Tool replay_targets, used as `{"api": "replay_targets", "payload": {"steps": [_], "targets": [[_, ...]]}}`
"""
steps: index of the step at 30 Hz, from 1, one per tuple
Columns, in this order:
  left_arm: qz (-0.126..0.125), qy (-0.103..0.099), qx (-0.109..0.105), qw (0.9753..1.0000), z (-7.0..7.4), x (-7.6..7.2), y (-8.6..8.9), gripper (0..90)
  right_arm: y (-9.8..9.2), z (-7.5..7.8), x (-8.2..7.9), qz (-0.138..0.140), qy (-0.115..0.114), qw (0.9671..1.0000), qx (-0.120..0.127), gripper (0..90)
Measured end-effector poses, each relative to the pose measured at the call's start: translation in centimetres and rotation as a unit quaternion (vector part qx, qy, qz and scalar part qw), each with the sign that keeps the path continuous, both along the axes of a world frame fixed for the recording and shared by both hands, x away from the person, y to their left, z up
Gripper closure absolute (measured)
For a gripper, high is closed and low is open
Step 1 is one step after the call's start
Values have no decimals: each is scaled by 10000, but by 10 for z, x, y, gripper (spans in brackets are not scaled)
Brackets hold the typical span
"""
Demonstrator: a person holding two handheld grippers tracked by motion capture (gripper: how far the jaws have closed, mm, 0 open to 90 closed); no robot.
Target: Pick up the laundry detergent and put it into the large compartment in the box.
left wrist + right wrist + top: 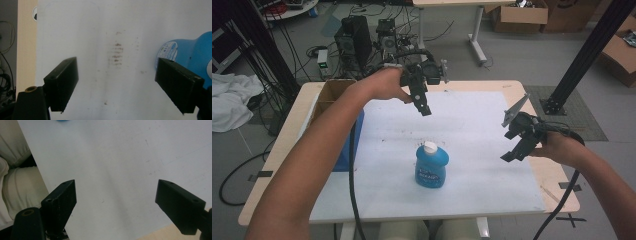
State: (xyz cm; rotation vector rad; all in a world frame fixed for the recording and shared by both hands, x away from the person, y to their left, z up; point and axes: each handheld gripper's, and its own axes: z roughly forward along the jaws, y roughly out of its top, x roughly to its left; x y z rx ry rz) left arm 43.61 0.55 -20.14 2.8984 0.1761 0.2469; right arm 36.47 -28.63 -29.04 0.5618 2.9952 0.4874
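Both grippers, left gripper [424,106] and right gripper [516,145], hang wide open, empty; centre one squarely over the blue bottle [431,166] below its cap, then close gently.

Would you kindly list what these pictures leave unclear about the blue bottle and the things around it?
- Blue bottle: the label print is too small and blurred in the high view; in the left gripper view the right edge and the near jaw cut the bottle off.
- Cardboard box: its inside is hidden by the left forearm in the high view.
- Blue thing beside the box: mostly covered by that forearm, so its kind is unclear.
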Motion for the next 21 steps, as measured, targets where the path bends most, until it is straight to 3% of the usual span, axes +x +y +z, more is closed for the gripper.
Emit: {"api": "replay_targets", "payload": {"steps": [21], "targets": [[-55, -13, -8, 10000, 4, -8, 2, 197, 5, 4, -6, 21, -47, 10000, 1, 172]]}}
